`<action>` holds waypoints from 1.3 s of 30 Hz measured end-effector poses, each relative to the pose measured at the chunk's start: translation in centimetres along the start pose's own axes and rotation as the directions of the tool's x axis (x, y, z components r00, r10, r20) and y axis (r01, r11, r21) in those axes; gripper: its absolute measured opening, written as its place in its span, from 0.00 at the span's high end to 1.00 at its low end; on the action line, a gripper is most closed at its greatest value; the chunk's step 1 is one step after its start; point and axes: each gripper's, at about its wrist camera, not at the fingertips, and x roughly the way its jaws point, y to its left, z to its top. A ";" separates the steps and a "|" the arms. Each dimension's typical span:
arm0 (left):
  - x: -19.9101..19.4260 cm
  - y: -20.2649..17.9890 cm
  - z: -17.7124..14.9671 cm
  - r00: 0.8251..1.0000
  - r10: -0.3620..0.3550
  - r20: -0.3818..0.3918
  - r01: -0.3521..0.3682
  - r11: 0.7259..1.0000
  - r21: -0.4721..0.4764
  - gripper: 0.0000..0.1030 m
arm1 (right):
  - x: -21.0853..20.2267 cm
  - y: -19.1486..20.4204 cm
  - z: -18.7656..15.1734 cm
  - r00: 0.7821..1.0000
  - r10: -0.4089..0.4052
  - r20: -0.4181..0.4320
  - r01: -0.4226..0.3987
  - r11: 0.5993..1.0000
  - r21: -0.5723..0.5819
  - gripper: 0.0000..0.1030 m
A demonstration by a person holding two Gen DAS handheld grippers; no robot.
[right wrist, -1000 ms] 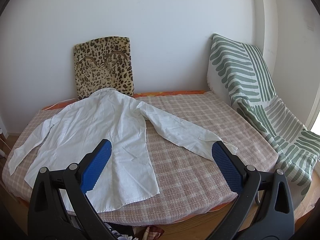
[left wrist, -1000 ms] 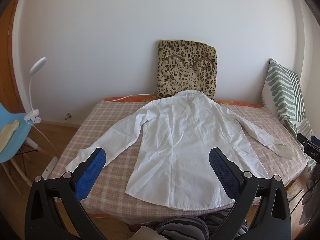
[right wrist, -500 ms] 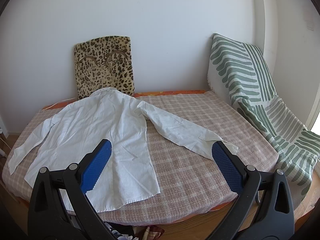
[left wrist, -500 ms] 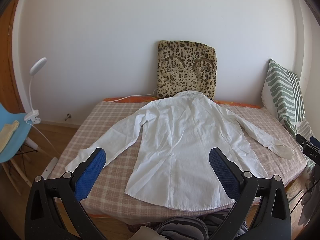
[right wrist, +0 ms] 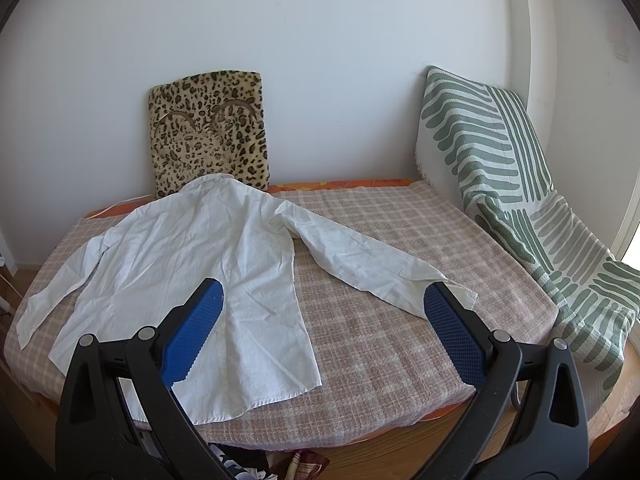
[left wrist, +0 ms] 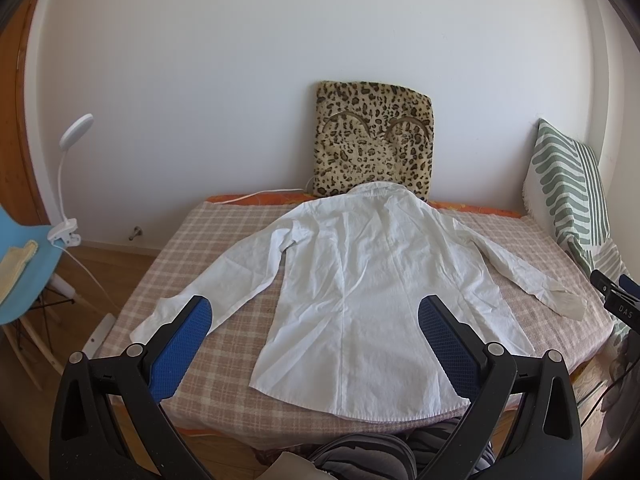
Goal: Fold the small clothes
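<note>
A white long-sleeved shirt [left wrist: 360, 296] lies flat, back up, on the checked bed cover [left wrist: 224, 232], collar toward the far wall and both sleeves spread out. It also shows in the right wrist view [right wrist: 208, 264], with its right sleeve [right wrist: 376, 268] stretched across the cover. My left gripper [left wrist: 316, 320] is open and empty, above the near edge of the bed in front of the hem. My right gripper [right wrist: 320, 312] is open and empty, held near the hem's right corner and the right cuff.
A leopard-print cushion [left wrist: 372, 144] leans on the far wall behind the collar. A green-striped cushion and throw [right wrist: 508, 184] lie along the right side. A blue chair [left wrist: 24, 264] with a clip lamp [left wrist: 68, 184] stands left of the bed. The right gripper's tip [left wrist: 616, 300] shows at the left view's right edge.
Both grippers have drifted slightly toward the bed, so the shirt sits a little nearer in view. The shirt has not moved and both grippers stay open.
</note>
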 end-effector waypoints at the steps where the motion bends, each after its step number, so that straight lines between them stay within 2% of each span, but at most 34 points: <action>1: 0.0 0.0 0.0 1.000 0.000 0.000 0.000 1.000 0.000 0.00 | -0.1 -0.1 0.0 1.000 0.001 -0.001 -0.001 1.000 0.000 0.01; 19: 0.0 0.9 -0.5 1.000 0.012 0.002 -0.012 1.000 -0.019 0.00 | -0.1 -0.1 -0.1 1.000 0.002 -0.004 -0.002 1.000 0.001 0.01; 33: 1.0 2.4 -1.4 1.000 0.008 -0.026 -0.009 0.998 -0.054 0.00 | 0.1 0.1 0.1 1.000 0.003 -0.004 -0.003 1.000 0.001 0.01; 39: 1.1 3.6 -1.5 1.000 0.014 -0.021 -0.015 0.997 -0.073 0.00 | -0.2 1.6 -0.6 1.000 0.011 0.001 -0.010 1.000 -0.023 0.01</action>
